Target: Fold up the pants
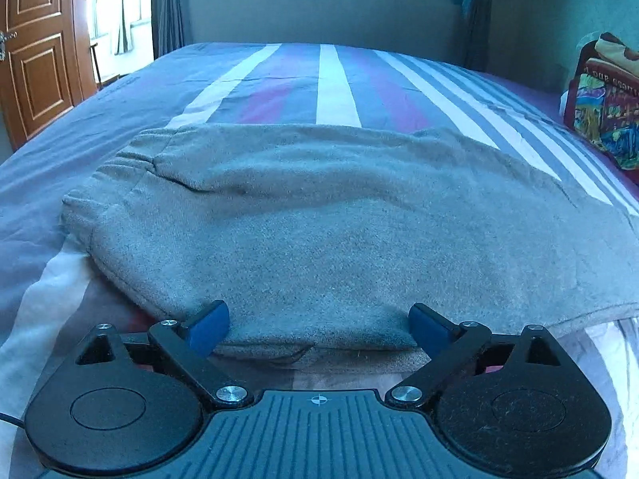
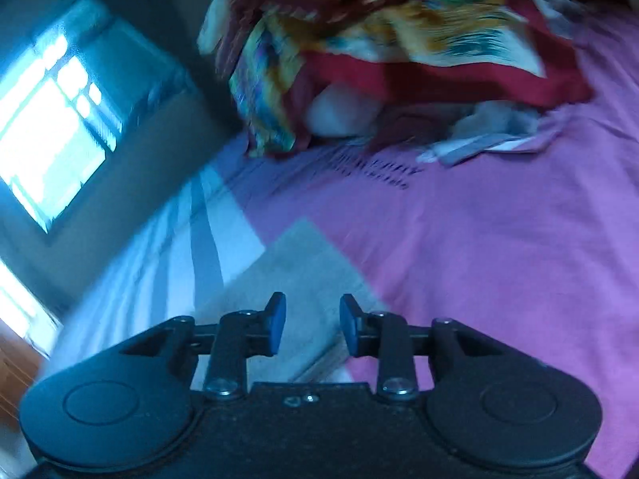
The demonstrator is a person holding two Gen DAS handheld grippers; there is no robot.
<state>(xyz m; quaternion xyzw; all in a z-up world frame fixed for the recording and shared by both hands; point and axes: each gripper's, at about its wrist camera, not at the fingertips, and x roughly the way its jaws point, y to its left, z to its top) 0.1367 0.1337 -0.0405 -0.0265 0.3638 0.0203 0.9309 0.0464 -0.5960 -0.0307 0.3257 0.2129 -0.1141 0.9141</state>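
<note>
The grey pants (image 1: 319,219) lie folded in a broad bundle on the striped bed sheet (image 1: 335,80), with the gathered waistband at the left. My left gripper (image 1: 319,331) stands open at the bundle's near edge, its blue pads wide apart on either side of the cloth fold and not pressing it. In the blurred right wrist view a corner of the grey pants (image 2: 303,263) shows beyond my right gripper (image 2: 312,327). Its jaws are a little apart with nothing between them, above the cloth.
A heap of colourful cloth (image 2: 379,48) sits on the pink part of the sheet (image 2: 499,239), also seen as a colourful cloth heap (image 1: 607,111) at the right bed edge. A wooden door (image 1: 36,52) stands far left, a window (image 2: 52,127) behind the bed.
</note>
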